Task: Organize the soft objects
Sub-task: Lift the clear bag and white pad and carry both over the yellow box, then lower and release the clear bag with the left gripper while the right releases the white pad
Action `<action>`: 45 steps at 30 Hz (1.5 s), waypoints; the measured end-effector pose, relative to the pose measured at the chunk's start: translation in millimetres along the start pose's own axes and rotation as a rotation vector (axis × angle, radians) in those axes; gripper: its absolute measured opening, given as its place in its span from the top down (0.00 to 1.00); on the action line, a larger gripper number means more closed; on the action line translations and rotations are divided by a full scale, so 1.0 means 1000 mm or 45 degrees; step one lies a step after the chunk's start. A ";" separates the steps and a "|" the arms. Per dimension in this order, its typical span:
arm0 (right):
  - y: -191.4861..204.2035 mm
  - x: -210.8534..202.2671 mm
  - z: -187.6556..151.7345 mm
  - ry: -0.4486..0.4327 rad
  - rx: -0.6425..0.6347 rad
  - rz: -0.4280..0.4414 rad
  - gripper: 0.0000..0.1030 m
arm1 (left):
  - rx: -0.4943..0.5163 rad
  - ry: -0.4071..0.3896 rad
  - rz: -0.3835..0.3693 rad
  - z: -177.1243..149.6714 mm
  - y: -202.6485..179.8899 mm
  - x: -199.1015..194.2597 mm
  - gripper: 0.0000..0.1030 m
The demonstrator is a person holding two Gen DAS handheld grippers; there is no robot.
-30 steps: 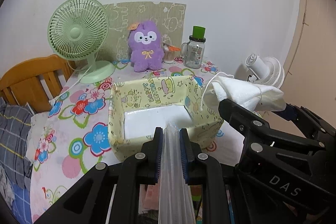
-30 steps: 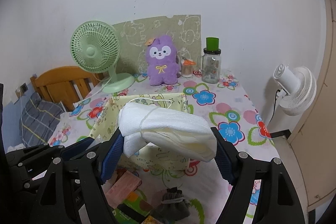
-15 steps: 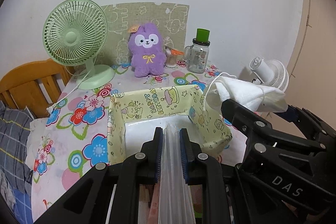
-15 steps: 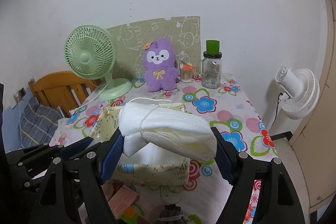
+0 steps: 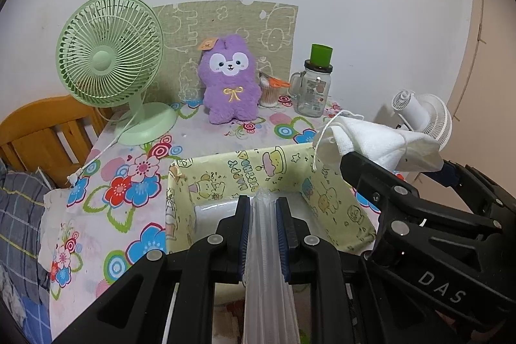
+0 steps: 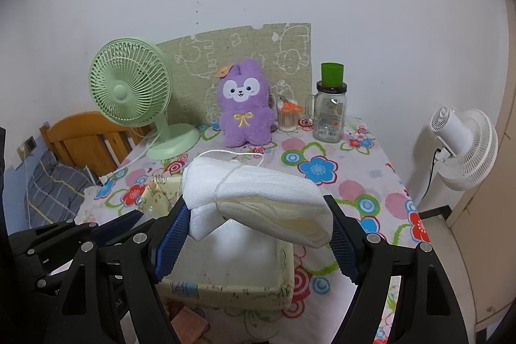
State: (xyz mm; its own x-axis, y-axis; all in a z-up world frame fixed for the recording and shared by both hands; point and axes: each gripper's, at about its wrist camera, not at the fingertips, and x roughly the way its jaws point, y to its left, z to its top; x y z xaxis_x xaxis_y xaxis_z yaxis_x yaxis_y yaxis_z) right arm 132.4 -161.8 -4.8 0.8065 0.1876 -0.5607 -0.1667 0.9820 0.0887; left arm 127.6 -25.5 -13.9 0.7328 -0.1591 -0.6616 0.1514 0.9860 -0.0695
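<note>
Over the yellow fabric box (image 5: 322,195) on the flowered worktop (image 5: 135,170), both tools are carrying loads, so the step in hand looks like dropping soft things into that box. The left hand-held gripper (image 5: 262,228) is closed down narrow on a thin clear plastic packet (image 5: 267,273), which runs lengthwise between the fingers and points forward toward the box's far wall, its tip just past the fingertips. The right hand-held gripper (image 6: 254,228) is spread wide, its blue pads pressing the two ends of a white bundle (image 6: 258,199) of folded cloth or padding tied round with string; the bundle's long axis lies crosswise, from pad to pad, and it tilts a little, higher at the left end. It hangs above the box opening in the right wrist view, with a white sheet or packet already lying on the box floor. The next move, I judge, calls for lowering the bundle inside the walls before letting go, keeping the loose string loop from snagging the soft rim, and keeping the two tools from bumping since they sit close together. A purple plush toy (image 6: 245,108), a green fan (image 6: 129,92) and a glass jar (image 6: 330,112) stand well behind the box.
</note>
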 end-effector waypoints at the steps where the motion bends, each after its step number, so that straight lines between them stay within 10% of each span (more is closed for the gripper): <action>1: 0.000 0.003 0.002 0.002 0.000 0.004 0.22 | -0.001 0.004 0.000 0.002 0.001 0.003 0.86; 22: 0.002 0.064 0.011 0.128 0.018 0.021 0.22 | -0.030 0.096 -0.012 0.017 0.021 0.067 0.84; 32: 0.008 0.084 0.006 0.187 0.023 0.060 0.12 | -0.080 0.148 0.049 0.013 0.035 0.084 0.33; 45: 0.006 0.081 0.001 0.234 0.041 0.054 0.08 | -0.056 0.172 0.080 0.006 0.033 0.074 0.18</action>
State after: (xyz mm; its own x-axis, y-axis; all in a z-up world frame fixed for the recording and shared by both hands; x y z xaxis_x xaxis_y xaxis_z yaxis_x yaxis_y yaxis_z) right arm 197.7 -140.9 -49.1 0.6816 0.2247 -0.6964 -0.1777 0.9740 0.1404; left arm 190.7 -4.8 -60.0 0.6432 -0.0923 -0.7601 0.0767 0.9955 -0.0559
